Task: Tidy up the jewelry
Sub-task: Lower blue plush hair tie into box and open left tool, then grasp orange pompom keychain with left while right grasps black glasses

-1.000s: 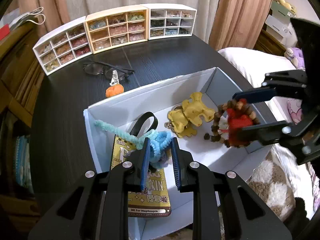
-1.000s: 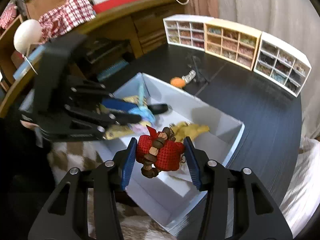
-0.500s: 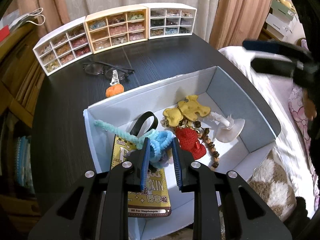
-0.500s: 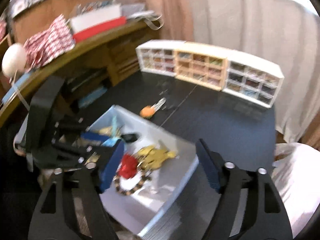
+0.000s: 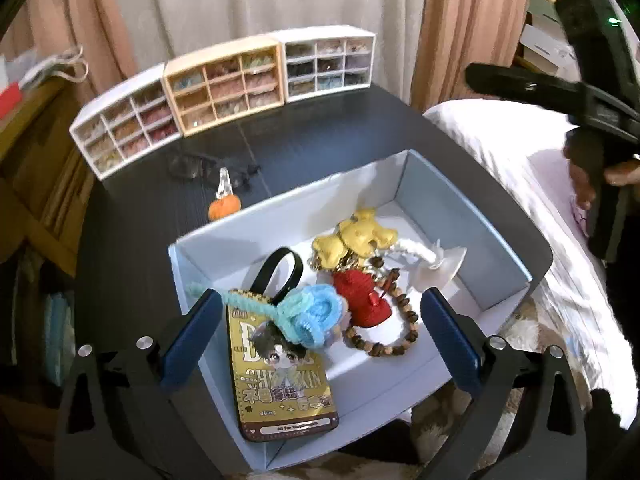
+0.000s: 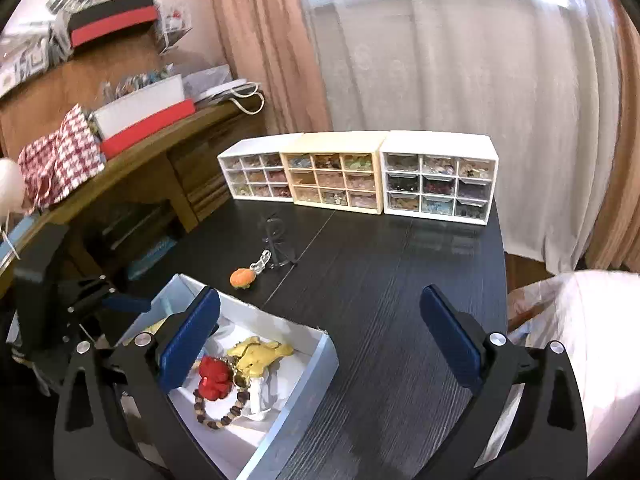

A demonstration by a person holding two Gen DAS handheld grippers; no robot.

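A grey-blue box (image 5: pixel 472 220) on the black table holds a blue pipe-cleaner flower (image 5: pixel 312 314), a gold card tag with a black strap (image 5: pixel 280 376), a red knitted charm on a wooden bead bracelet (image 5: pixel 362 300), yellow charms (image 5: pixel 356 236) and a white piece (image 5: pixel 420 256). My left gripper (image 5: pixel 322 340) is open and empty above the box's near side. My right gripper (image 6: pixel 320 336) is open and empty, raised over the table at the box's (image 6: pixel 316 364) right corner. The red charm (image 6: pixel 214 378) and yellow charms (image 6: pixel 260 354) show there too.
An orange pumpkin keychain (image 5: pixel 224 204) (image 6: pixel 243 277) and dark glasses (image 5: pixel 208 168) lie on the table behind the box. Three small drawer cabinets (image 6: pixel 336 178) (image 5: pixel 224 80) stand along the table's far edge. A wooden desk (image 6: pixel 132 168) is left, a bed (image 5: pixel 500 152) right.
My right gripper dropped the red charm and bead bracelet into the box, opened and pulled up and back. My left gripper opened and let go of the blue flower, which now lies on the gold tag.
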